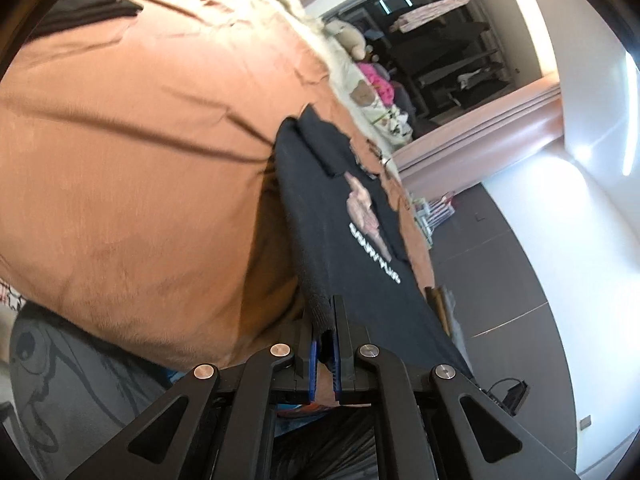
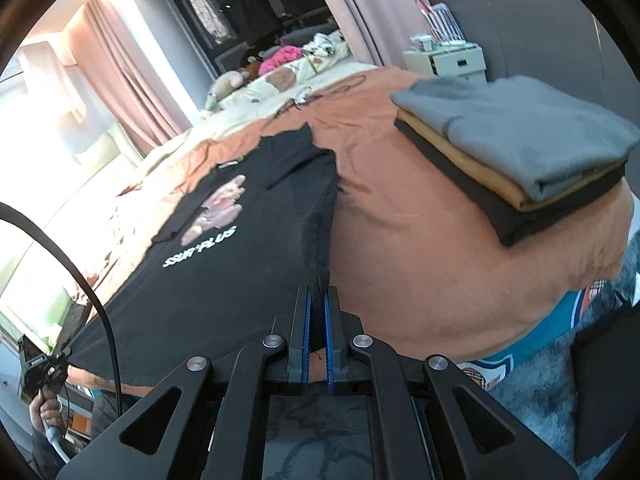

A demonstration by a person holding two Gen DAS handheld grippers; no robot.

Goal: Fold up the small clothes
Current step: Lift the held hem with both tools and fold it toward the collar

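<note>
Three folded garments stacked (image 2: 516,152); black printed T-shirt (image 2: 248,232) unfolded, hem corners pinched in left gripper (image 1: 327,320) and right gripper (image 2: 318,308).

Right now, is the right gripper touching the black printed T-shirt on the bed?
Touching. The right wrist view shows the right gripper with both blue pads pinching the black printed T-shirt's edge.

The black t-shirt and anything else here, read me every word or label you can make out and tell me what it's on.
"PLUS": end of the white line printed on the black t-shirt; the letters before it are too blurred to read.
Small label at its collar: too small to read.
No other text visible.
</note>
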